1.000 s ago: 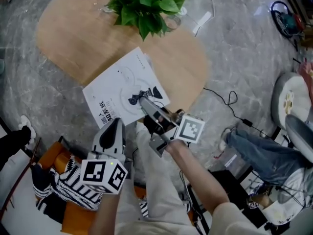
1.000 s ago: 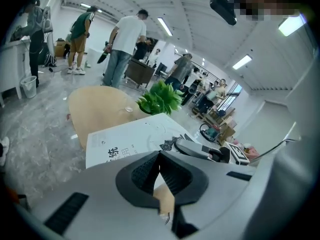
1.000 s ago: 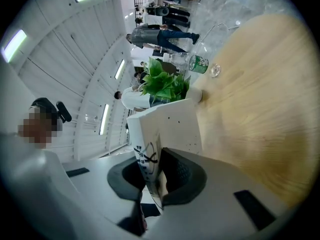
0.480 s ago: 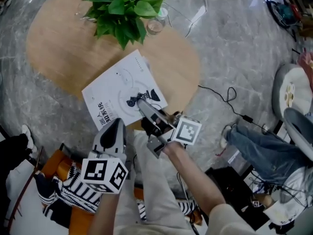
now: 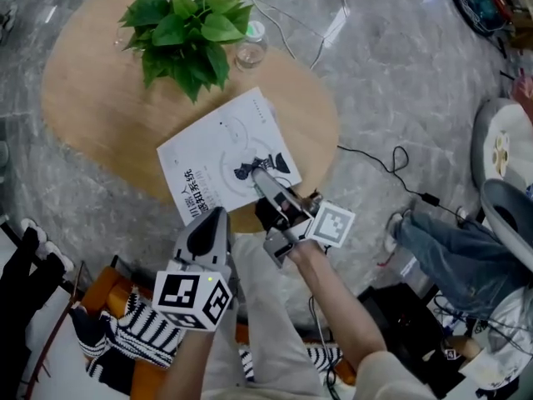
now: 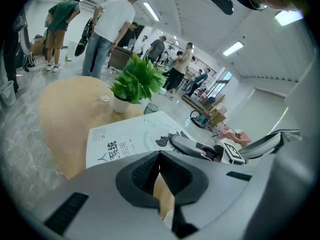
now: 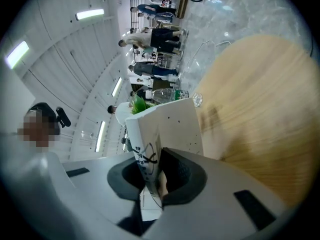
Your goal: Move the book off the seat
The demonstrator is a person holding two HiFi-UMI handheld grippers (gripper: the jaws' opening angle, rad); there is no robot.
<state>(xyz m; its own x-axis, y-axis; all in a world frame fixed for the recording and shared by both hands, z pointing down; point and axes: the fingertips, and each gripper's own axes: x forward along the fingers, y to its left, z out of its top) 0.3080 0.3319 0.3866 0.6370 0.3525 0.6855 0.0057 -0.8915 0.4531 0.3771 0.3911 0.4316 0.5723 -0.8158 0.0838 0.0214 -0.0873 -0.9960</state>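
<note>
The white book [image 5: 221,161] lies flat over the near edge of the round wooden table [image 5: 92,115], its front corner past the rim. My right gripper [image 5: 260,176] is shut on the book's near right edge; in the right gripper view the book [image 7: 172,126] stands between the pads. My left gripper [image 5: 216,217] hangs just short of the book's front corner, shut with nothing in it. The left gripper view shows the book [image 6: 125,136] ahead, with the right gripper [image 6: 192,145] on it.
A potted plant [image 5: 179,32] and a glass [image 5: 250,52] stand at the table's far side. An orange seat [image 5: 96,294] with a striped cloth [image 5: 141,332] is at lower left. Cables [image 5: 391,169] run on the floor; a person's legs [image 5: 450,257] are at right.
The right gripper has carried the book a little to the right over the table, away from the plant. The left gripper has moved along with it, still shut.
</note>
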